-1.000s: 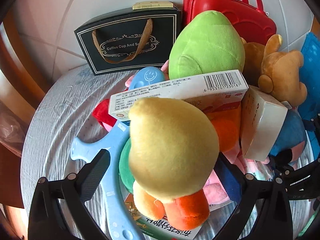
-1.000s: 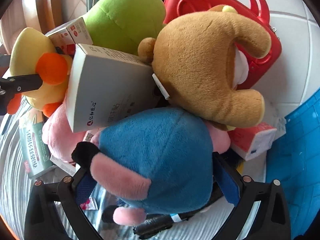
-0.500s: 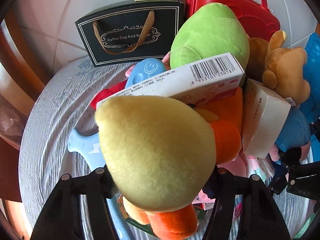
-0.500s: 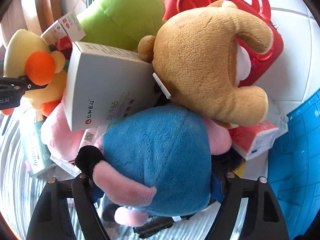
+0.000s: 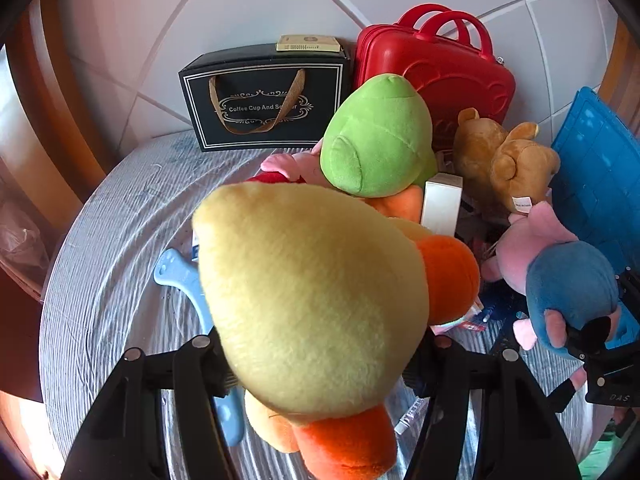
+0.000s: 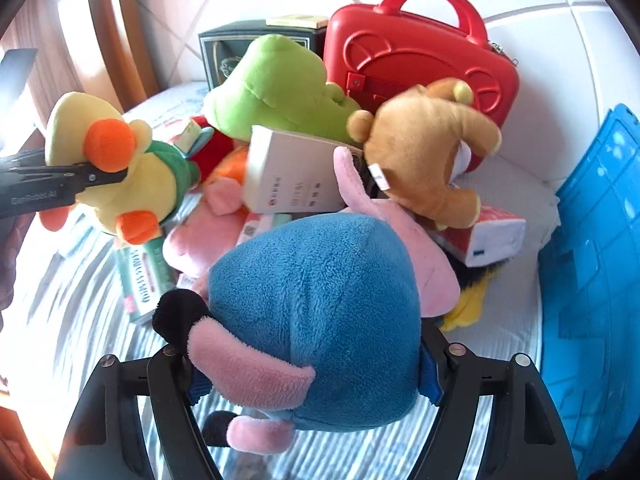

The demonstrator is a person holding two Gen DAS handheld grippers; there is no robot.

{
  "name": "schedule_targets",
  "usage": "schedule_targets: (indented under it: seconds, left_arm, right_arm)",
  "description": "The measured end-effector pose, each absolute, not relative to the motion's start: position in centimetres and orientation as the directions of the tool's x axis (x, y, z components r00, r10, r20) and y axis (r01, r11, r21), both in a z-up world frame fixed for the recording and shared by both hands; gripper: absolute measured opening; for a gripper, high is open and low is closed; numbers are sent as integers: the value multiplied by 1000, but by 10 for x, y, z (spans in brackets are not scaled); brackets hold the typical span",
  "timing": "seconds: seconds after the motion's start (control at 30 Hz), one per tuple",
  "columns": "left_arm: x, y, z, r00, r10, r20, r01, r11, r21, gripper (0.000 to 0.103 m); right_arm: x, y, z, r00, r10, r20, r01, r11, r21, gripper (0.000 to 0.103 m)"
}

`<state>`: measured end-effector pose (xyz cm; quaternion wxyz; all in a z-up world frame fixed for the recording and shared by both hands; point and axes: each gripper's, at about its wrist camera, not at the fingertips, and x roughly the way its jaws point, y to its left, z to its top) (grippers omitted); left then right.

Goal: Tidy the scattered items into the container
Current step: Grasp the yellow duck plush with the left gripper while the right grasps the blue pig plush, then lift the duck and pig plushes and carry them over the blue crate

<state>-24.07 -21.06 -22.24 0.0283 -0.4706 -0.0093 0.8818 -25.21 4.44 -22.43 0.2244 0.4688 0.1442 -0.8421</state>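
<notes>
My left gripper [image 5: 320, 360] is shut on a yellow duck plush [image 5: 312, 288] with orange beak and feet, held up above the grey striped tablecloth [image 5: 120, 240]. The right wrist view shows the same duck [image 6: 92, 136] hanging at the far left. My right gripper [image 6: 308, 356] is shut on a blue and pink pig plush [image 6: 316, 300], lifted clear of the pile; the left wrist view has this pig plush [image 5: 568, 288] at the right. The blue crate [image 6: 592, 240] stands at the right edge of the table.
A pile remains mid-table: green plush [image 5: 376, 140], brown bear [image 6: 428, 152], pink plush [image 6: 200, 236], white box [image 6: 292, 172], green box [image 6: 140, 280], red-white box [image 6: 492, 236], light blue plastic piece [image 5: 180, 276]. A red case [image 6: 408, 60] and black gift bag [image 5: 264, 104] stand against the wall.
Both grippers closed on their plush toys and rose. The duck came off the barcode box and the pig plush came up off the pile, which now looks farther below.
</notes>
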Motion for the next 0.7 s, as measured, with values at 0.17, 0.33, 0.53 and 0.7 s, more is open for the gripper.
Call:
schedule_targets:
  seconds: [0.17, 0.33, 0.53, 0.7]
  left_arm:
    - [-211, -202, -211, -564, 57, -823, -61, -998, -27, 61]
    - [-179, -194, -192, -583, 59, -810, -68, -997, -24, 61]
    - [-145, -183, -157, -627, 63, -777, -73, -997, -22, 61]
    - [-122, -174, -128, -666, 62, -743, -75, -997, -16, 61]
  right_arm:
    - [-222, 42, -215, -470, -277, -838, 531, -847, -18, 77]
    - [-187, 58, -197, -477, -317, -820, 529, -849, 20, 77]
    - [-148, 78, -165, -519, -360, -775, 536, -844, 33, 78]
    - [-121, 89, -130, -558, -392, -731, 547, -836, 31, 78]
